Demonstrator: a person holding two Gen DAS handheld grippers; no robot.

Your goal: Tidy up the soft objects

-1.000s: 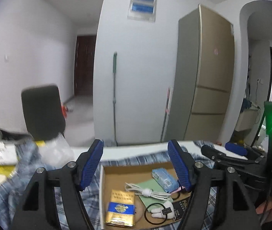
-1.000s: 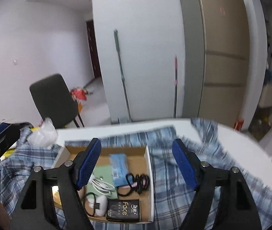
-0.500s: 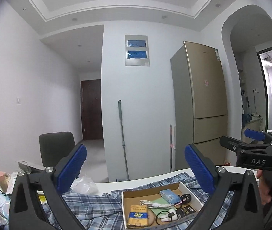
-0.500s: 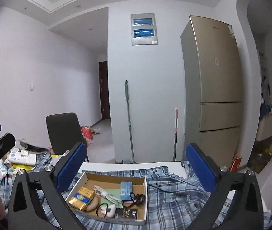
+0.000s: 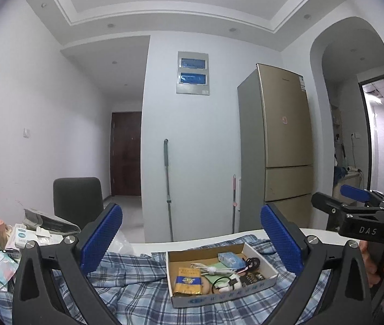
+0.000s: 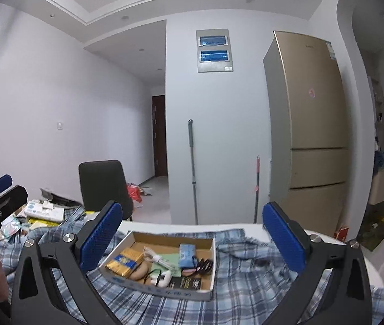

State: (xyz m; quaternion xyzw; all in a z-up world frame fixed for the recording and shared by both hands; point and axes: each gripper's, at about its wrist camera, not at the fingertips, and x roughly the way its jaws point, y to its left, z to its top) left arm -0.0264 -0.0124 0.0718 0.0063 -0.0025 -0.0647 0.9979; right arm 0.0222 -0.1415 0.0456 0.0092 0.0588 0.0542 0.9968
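Plaid blue shirt lies spread over the table, below and ahead of both grippers, under the cardboard box. Left gripper and right gripper have jaws wide apart, just opened, nothing between them. Cloth's long axis runs left-right; neither hand looks clearly nearer.

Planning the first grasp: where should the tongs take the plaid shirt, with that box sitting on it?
Probably the rumpled fold of the plaid shirt right of the cardboard box, coming from above with the right tongs, which are open. The cloth bunches up there, clear of the box; the middle is pinned flat under it.
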